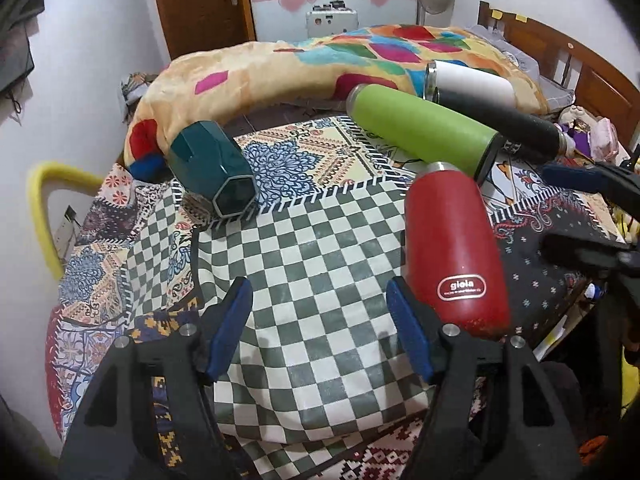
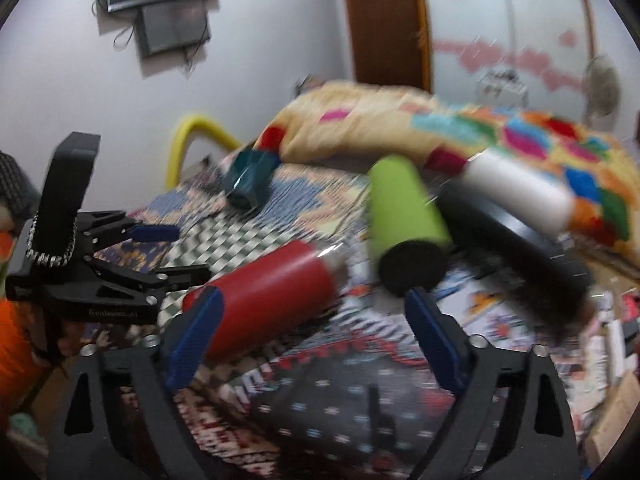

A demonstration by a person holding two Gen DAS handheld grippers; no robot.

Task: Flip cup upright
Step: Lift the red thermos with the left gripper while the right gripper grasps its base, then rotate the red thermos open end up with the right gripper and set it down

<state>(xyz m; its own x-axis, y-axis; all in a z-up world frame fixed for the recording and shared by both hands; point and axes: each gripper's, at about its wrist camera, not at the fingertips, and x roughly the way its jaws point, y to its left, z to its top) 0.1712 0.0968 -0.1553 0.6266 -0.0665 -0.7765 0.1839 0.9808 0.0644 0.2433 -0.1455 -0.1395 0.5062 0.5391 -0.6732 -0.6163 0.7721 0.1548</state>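
Observation:
Several cups lie on their sides on a patterned cloth. A red "giola" flask (image 1: 452, 248) lies just right of my left gripper (image 1: 320, 328), which is open and empty over the checkered cloth (image 1: 312, 248). Behind it lie a green flask (image 1: 424, 128), a black flask (image 1: 508, 120) and a white cup (image 1: 468, 80). A teal hexagonal cup (image 1: 212, 164) lies at the far left. In the blurred right wrist view my right gripper (image 2: 316, 332) is open, its left finger beside the red flask (image 2: 268, 300); the green flask (image 2: 404, 216) lies ahead. The left gripper (image 2: 160, 256) shows at left.
A rolled colourful blanket (image 1: 280, 68) runs along the back of the cloth. A yellow tube frame (image 1: 40, 208) stands at the left edge. A wooden headboard (image 1: 568, 60) and clutter are at the right. A door and fan stand behind.

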